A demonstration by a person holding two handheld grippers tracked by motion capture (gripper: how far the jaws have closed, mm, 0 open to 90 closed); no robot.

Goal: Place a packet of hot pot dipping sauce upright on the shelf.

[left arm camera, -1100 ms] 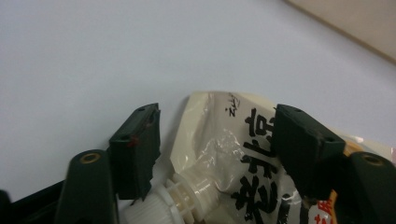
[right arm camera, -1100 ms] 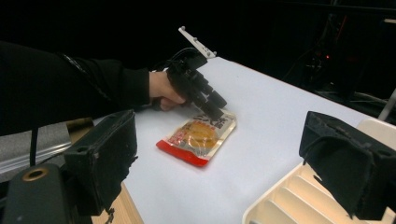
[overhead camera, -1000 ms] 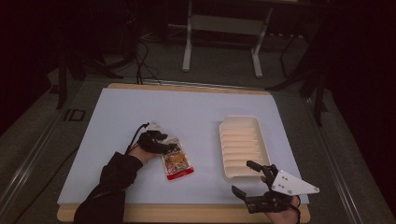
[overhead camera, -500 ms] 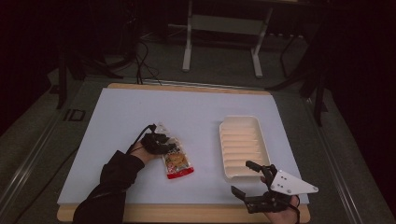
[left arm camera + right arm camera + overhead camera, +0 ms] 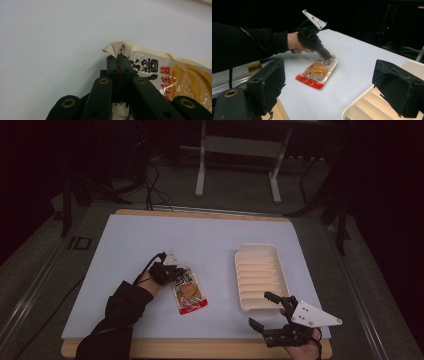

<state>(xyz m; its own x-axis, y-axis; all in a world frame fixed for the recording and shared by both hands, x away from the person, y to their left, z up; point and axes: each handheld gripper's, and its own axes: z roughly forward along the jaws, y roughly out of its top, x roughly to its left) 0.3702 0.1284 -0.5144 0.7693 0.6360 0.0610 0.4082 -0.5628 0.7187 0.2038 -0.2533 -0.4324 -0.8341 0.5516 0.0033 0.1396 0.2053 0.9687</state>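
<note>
Gripping one packet, one tray.

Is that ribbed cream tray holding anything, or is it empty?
Empty: the ribbed cream plastic tray shows only bare ridges; the red-edged snack packet lies apart on the table.

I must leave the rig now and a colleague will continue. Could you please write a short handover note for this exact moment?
Left claw: shut on the top corner of the snack packet, which lies flat on the white table cover.
Right claw: open, holding nothing, at the near end of the ribbed cream tray.
Done: the packet is gripped at its edge.
Left: the packet is not yet lifted; it is apart from the tray, to the tray's left. Probably it goes into the tray, which holds nothing.
</note>
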